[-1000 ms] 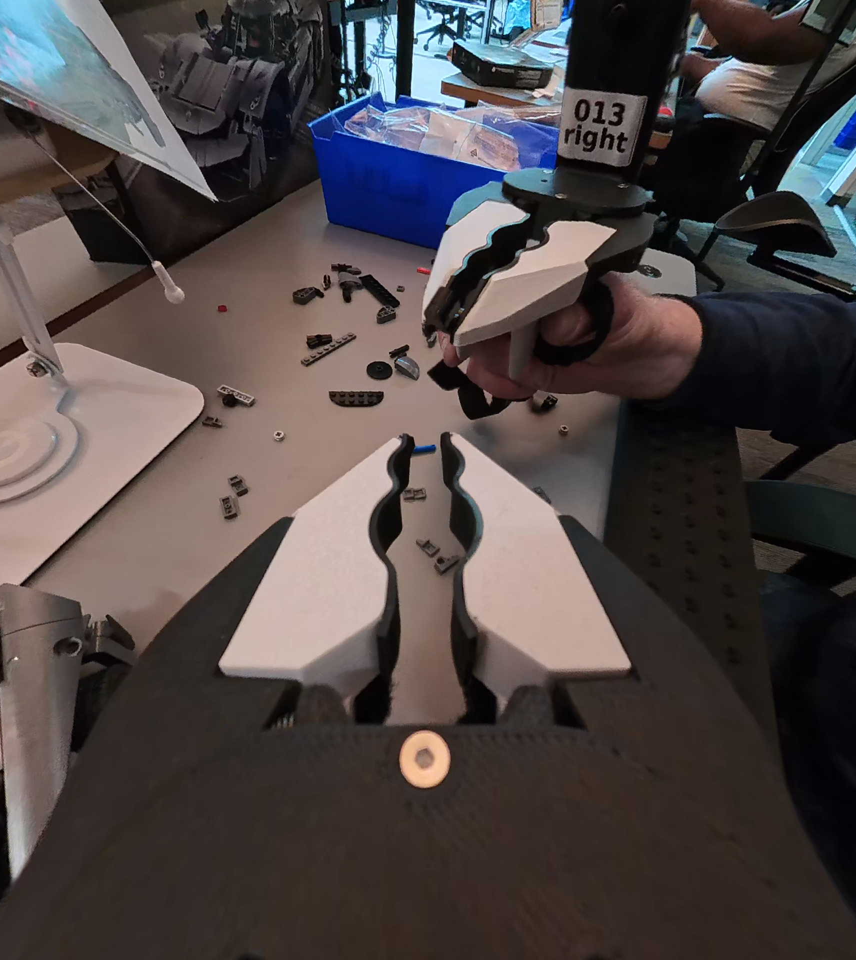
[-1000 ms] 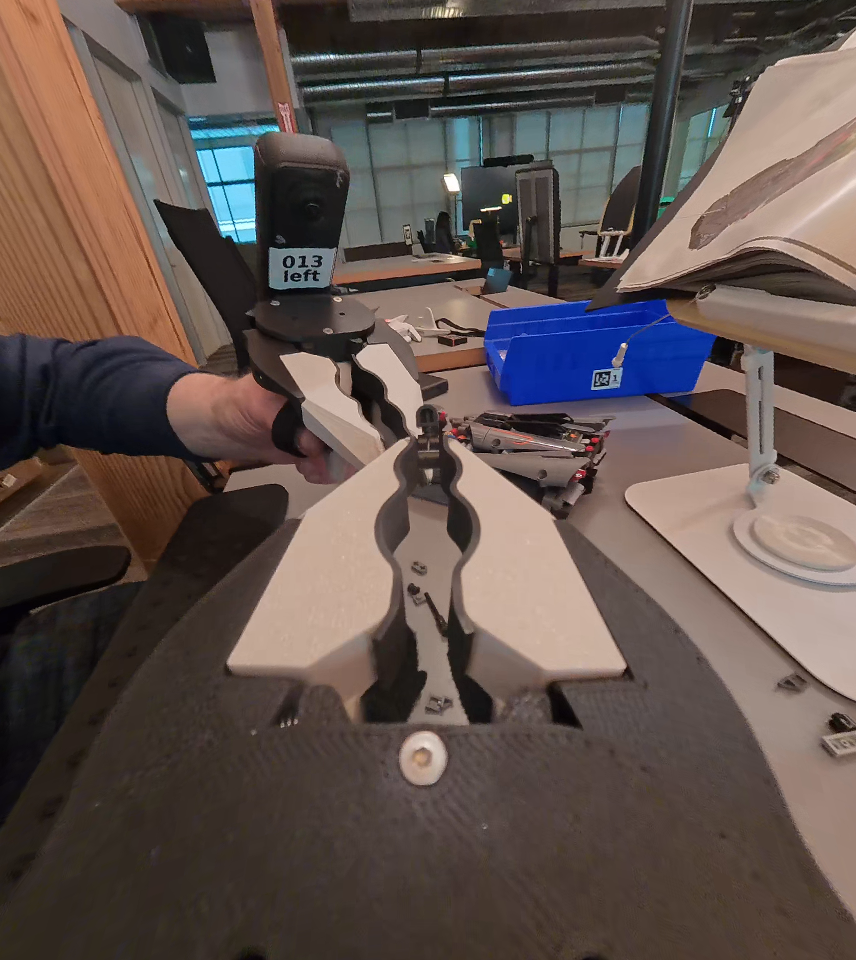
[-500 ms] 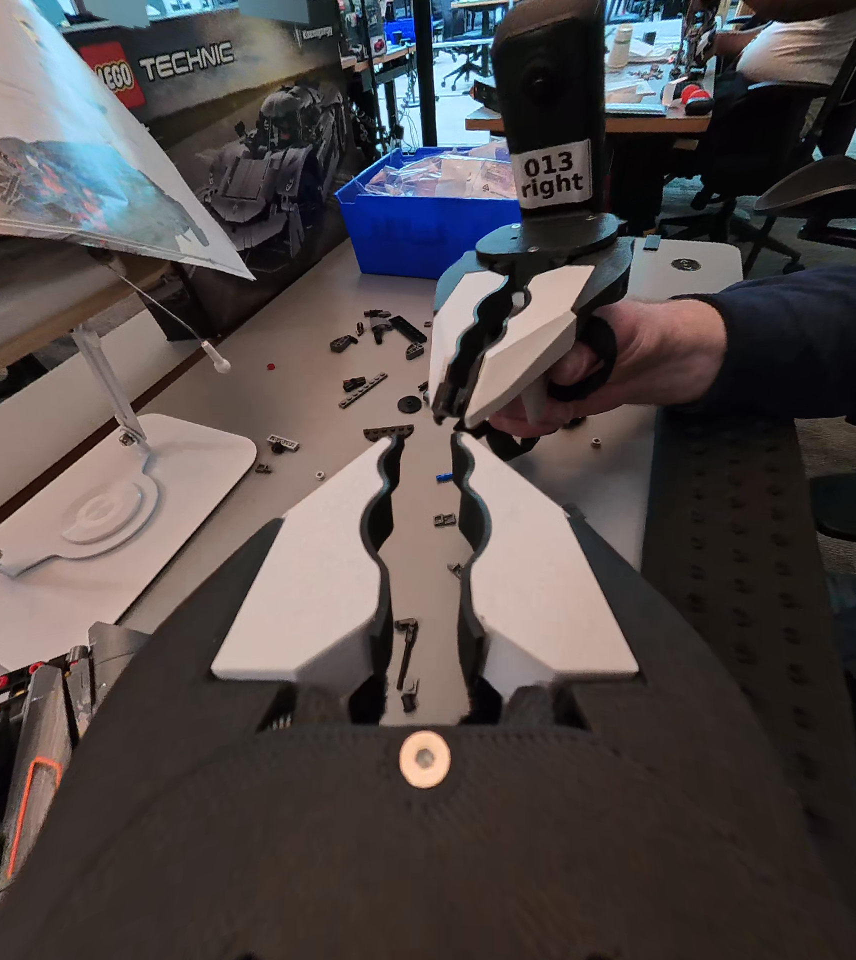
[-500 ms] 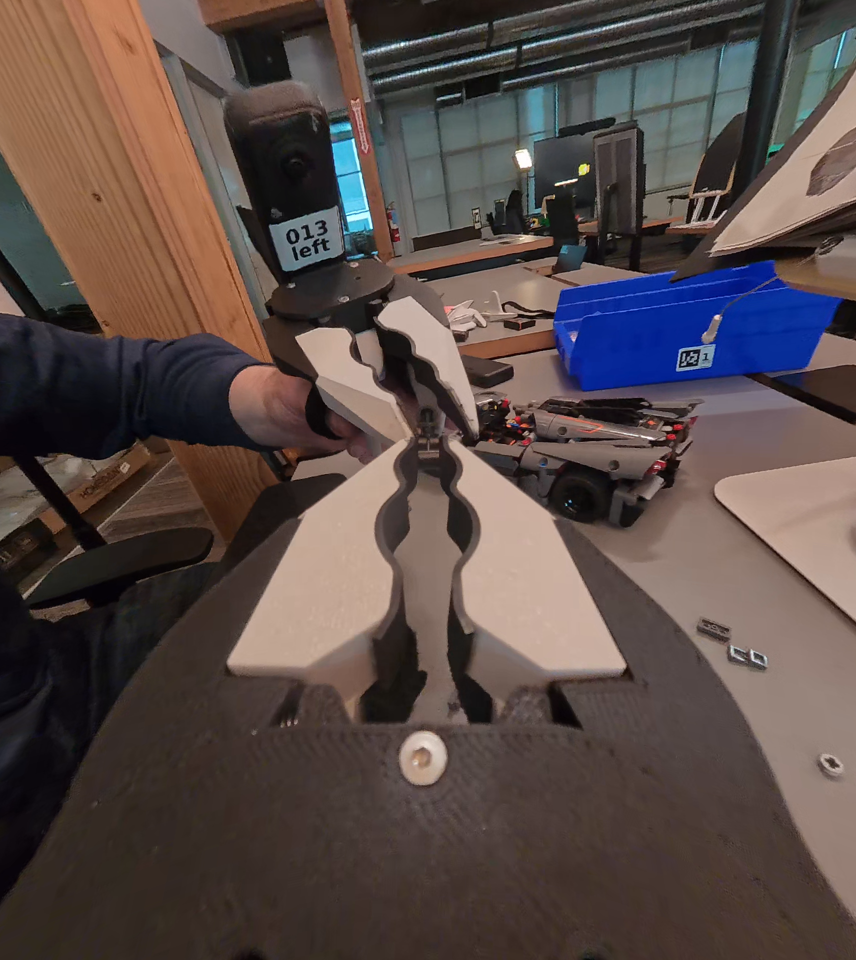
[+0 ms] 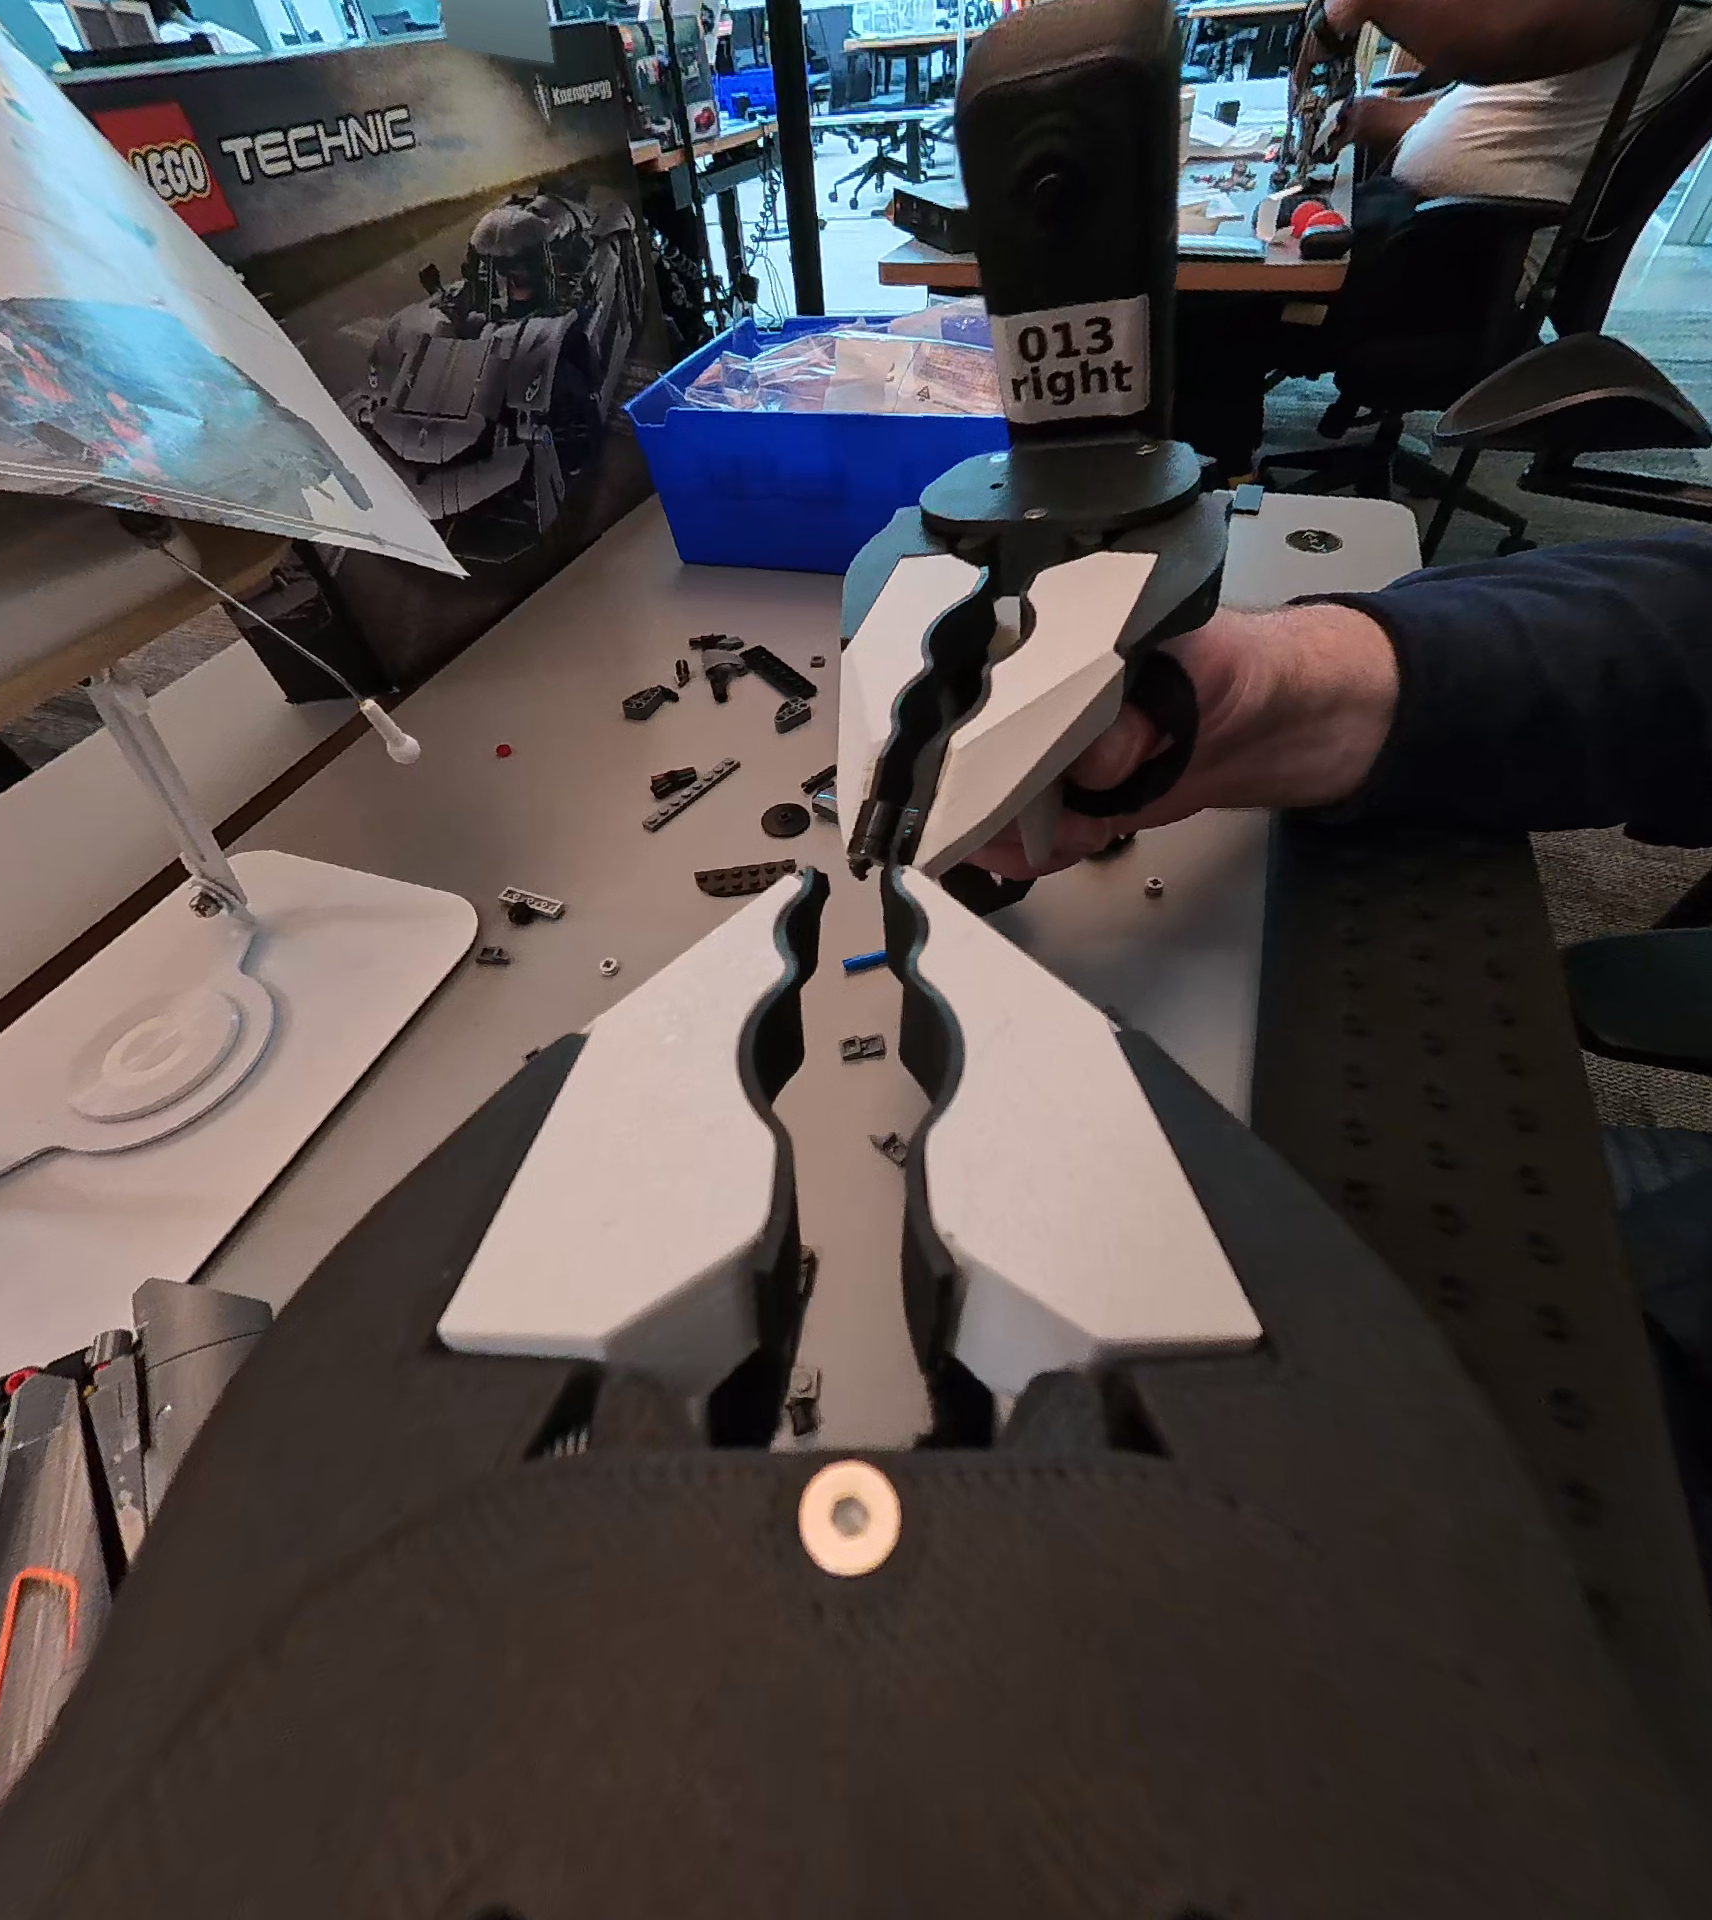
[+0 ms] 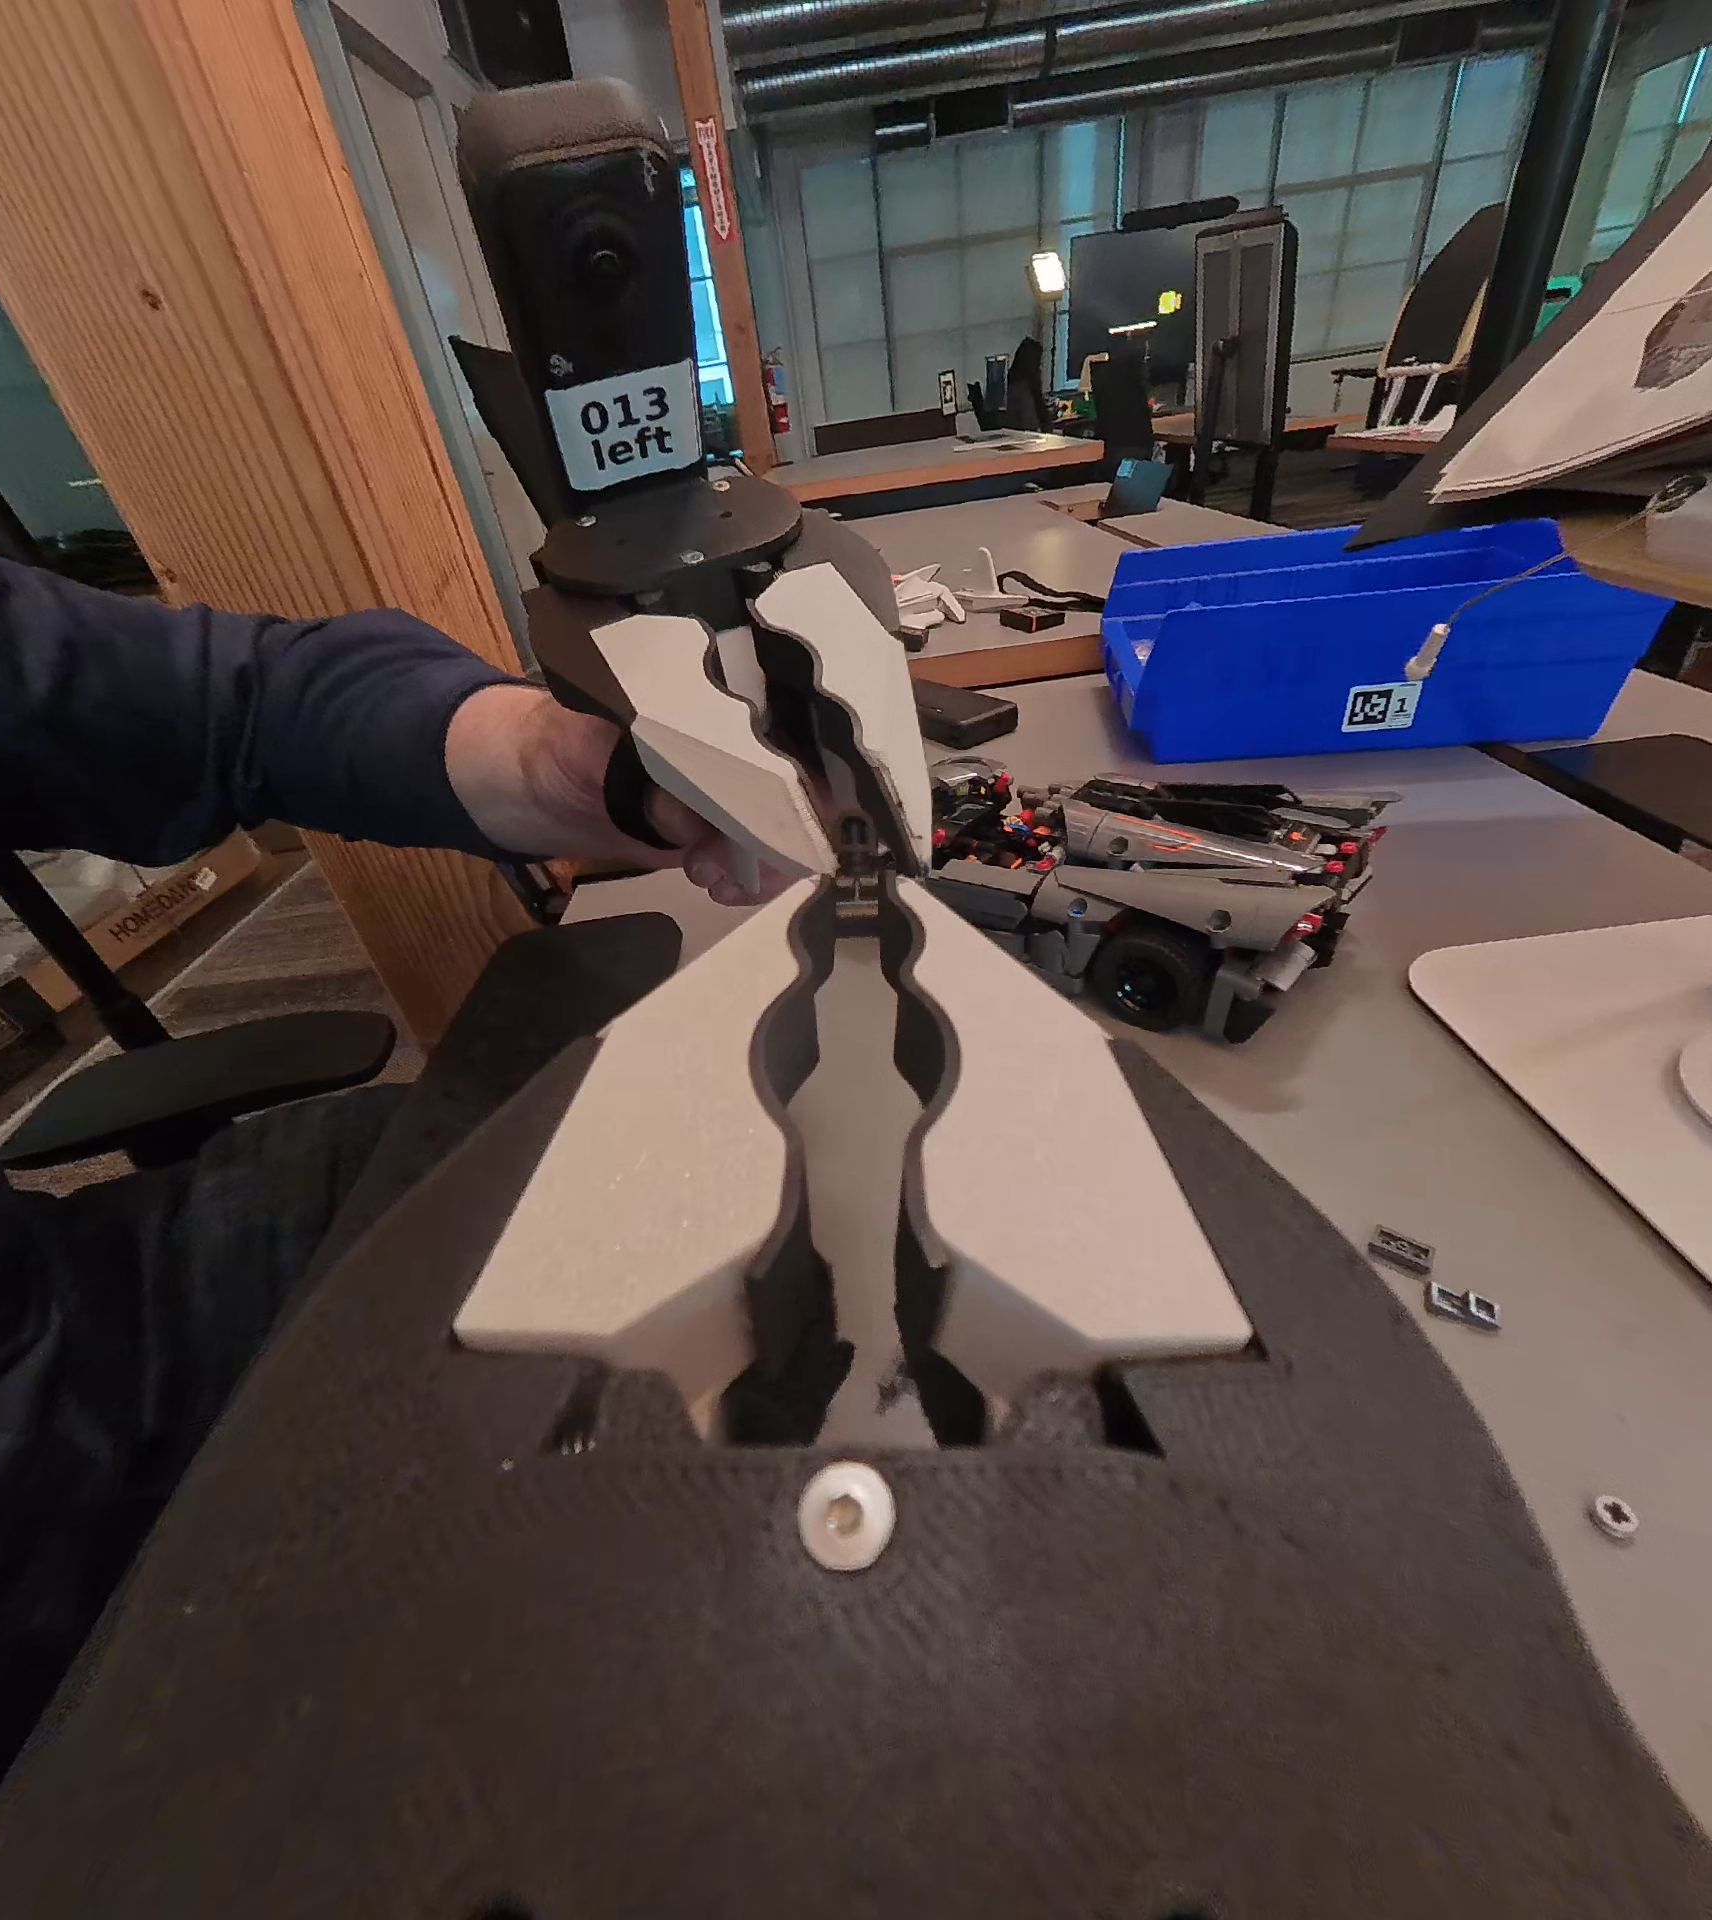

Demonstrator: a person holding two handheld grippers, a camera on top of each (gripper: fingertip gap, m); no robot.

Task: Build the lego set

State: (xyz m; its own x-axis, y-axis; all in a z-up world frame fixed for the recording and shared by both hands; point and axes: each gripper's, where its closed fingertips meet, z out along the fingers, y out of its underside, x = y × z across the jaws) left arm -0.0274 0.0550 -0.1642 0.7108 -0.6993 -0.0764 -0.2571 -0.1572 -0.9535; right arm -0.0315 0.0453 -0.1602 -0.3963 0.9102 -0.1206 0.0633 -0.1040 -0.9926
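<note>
Two hand-held grippers meet tip to tip above the desk.

The left gripper [image 5: 850, 885] points forward with its white jaws slightly parted at the tips, nothing visibly between them. The right gripper [image 6: 854, 902] faces it, tilted downward, jaws pinched on a small dark piece. Each is gripped by a bare hand [image 5: 1236, 727] in a dark blue sleeve; the other hand [image 6: 561, 790] comes from the left.

Grippers tip to tip over the table

Left gripper [image 5: 850, 894] parted, empty; right gripper [image 5: 881, 831] angles down, pinching a dark piece [image 5: 867, 831] just above its tips. Loose bricks [image 5: 717, 727] scatter across the table [image 5: 395, 1039]; blue bin [image 5: 810, 488] behind.
</note>
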